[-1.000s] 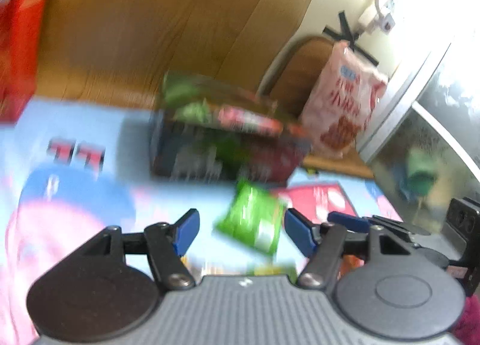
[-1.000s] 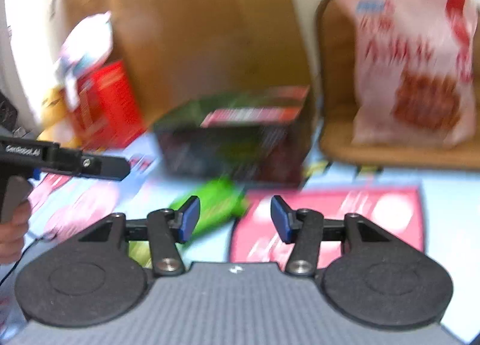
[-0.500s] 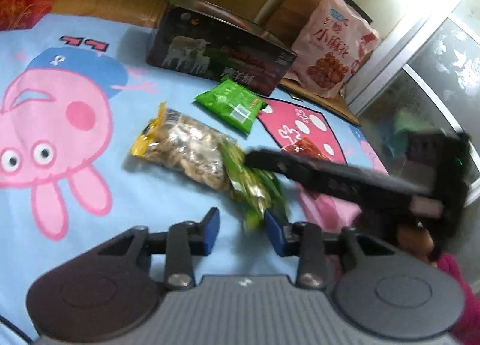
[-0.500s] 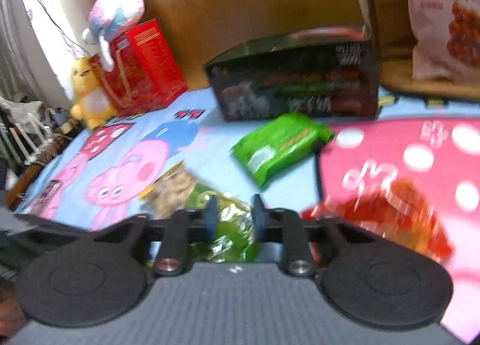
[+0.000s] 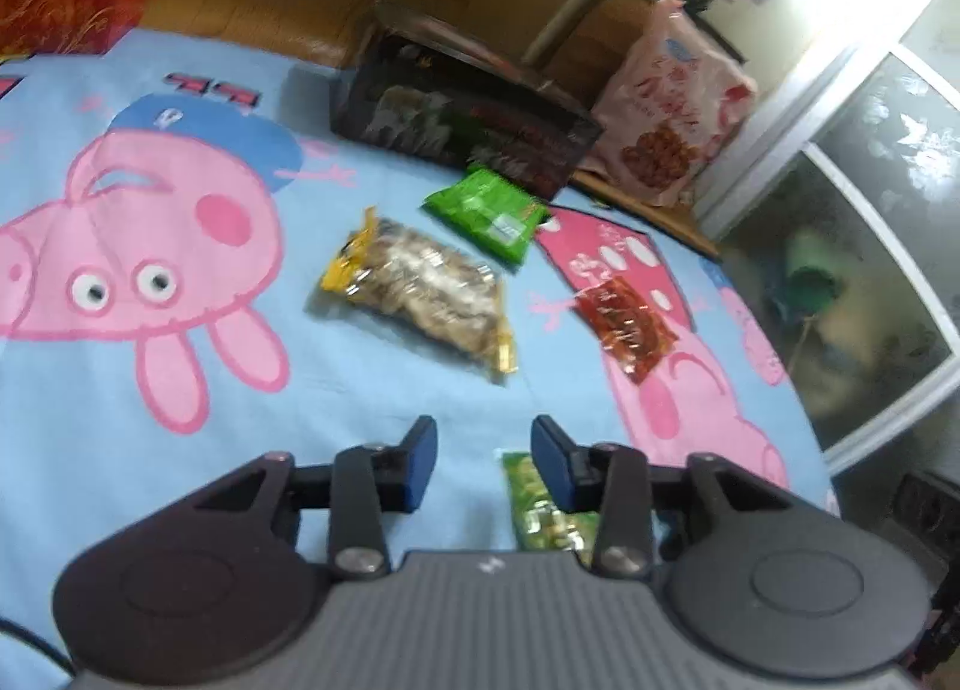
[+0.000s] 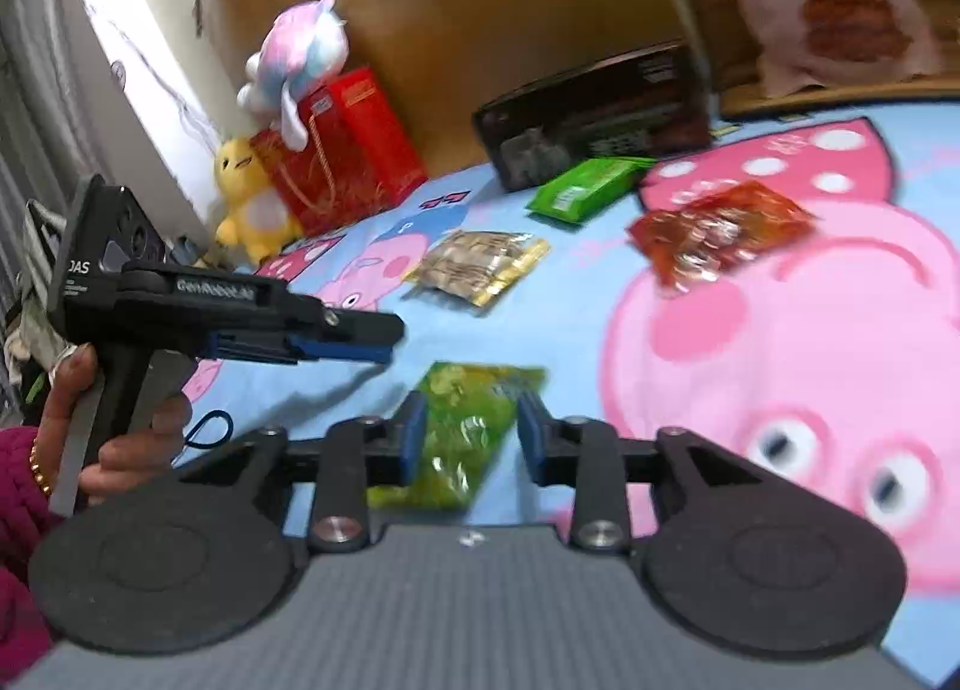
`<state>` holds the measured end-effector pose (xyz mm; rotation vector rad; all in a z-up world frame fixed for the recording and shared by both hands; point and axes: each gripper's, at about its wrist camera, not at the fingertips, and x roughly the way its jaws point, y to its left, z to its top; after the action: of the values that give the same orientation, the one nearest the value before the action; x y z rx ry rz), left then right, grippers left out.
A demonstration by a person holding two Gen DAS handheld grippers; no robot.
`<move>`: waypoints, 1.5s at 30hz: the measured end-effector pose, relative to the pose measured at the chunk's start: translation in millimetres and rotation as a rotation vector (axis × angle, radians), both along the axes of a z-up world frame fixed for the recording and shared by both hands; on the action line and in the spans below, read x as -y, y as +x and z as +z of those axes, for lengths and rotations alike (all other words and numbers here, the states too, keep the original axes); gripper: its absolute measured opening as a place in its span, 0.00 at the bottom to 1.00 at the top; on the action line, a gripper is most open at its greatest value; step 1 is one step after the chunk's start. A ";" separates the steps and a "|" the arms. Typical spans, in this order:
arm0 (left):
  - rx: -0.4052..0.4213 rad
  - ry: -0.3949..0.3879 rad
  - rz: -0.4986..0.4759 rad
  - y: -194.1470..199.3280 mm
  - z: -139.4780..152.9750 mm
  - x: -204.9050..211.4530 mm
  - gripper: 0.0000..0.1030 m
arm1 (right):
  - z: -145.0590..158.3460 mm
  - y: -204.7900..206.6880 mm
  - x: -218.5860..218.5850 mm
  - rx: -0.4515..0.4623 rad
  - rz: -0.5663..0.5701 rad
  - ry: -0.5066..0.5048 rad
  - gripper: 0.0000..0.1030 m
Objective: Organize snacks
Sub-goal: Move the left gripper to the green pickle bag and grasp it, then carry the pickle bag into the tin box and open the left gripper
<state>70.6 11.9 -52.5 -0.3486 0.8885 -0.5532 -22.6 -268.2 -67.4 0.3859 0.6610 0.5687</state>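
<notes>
Looking along the left gripper, its blue-padded fingers are parting with only bedsheet between them; a crinkly yellow-green packet lies just under the right-hand finger, not gripped. Ahead on the soft blue cartoon-pig bedsheet lie a lumpy clear bag of nuts with yellow ends, a flat glossy green pouch and a shiny red packet, each apart from the others. A dark rectangular box stands just behind the green pouch, and a tall pink-and-white snack bag leans beside it. From the right wrist view, the right gripper has its fingers spreading, with the yellow-green packet lying between them on the bedsheet; whether the pads touch it is unclear through the blur. At left, a hand holds the other gripper's black handle. Farther back sit the nut bag, green pouch, red packet, dark box, a red carton and two plush toys.
</notes>
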 end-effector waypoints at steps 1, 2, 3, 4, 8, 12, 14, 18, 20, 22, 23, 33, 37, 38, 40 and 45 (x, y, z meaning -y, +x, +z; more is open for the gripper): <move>0.013 0.004 -0.018 0.2 2.6 3.6 0.36 | -3.5 -2.9 3.9 -0.042 0.012 0.036 0.36; 0.028 0.010 -0.042 0.9 5.1 8.6 0.36 | -7.3 -6.6 7.6 -0.081 0.022 0.079 0.36; 0.037 0.013 -0.068 1.7 7.0 13.9 0.36 | -10.4 -10.1 10.2 -0.113 0.034 0.116 0.36; 0.034 0.013 -0.094 2.2 7.4 19.6 0.36 | -13.6 -13.0 12.0 -0.146 0.040 0.153 0.36; 0.027 -0.012 -0.161 -4.1 4.6 29.8 0.36 | -17.7 -16.9 8.3 -0.195 0.012 0.215 0.34; 0.013 -0.041 -0.158 -14.7 0.3 21.5 0.36 | -13.1 -3.9 -0.5 -0.185 -0.024 0.221 0.33; -0.017 -0.063 -0.150 -19.9 -5.0 15.2 0.36 | -9.0 8.0 -7.5 -0.162 -0.025 0.191 0.32; -0.059 -0.118 -0.158 -34.5 -13.9 6.7 0.36 | 1.0 35.5 -16.4 -0.092 -0.060 0.116 0.33; -0.051 -0.123 -0.155 -37.9 -10.4 2.1 0.36 | 7.7 45.4 -18.6 -0.057 -0.135 0.066 0.34; -0.025 -0.131 -0.126 -36.7 -3.6 -7.2 0.38 | 12.4 45.3 -15.6 -0.028 -0.140 0.065 0.34; -0.011 -0.133 -0.101 -34.9 -0.3 -12.1 0.46 | 13.6 42.7 -14.1 -0.022 -0.119 0.082 0.34; -0.008 -0.056 -0.127 8.2 -3.0 2.3 0.50 | -7.0 0.5 -6.9 -0.139 -0.062 0.171 0.35; -0.023 -0.080 -0.185 2.5 -15.6 15.8 0.50 | -8.2 11.2 -19.8 -0.138 -0.046 0.180 0.34; -0.012 -0.075 -0.187 -1.2 -15.7 17.2 0.50 | -9.1 14.8 -24.4 -0.137 -0.041 0.181 0.34; -0.004 -0.077 -0.173 -6.8 -16.4 14.0 0.54 | -9.5 24.1 -32.9 -0.115 -0.049 0.172 0.34; -0.032 -0.119 -0.081 -7.7 -12.1 -12.5 0.55 | -14.1 37.7 -33.6 -0.133 0.015 0.190 0.22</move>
<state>62.9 24.4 -64.6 -0.4318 0.9055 -0.6783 15.1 -234.6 -81.5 0.6010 0.7398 0.6266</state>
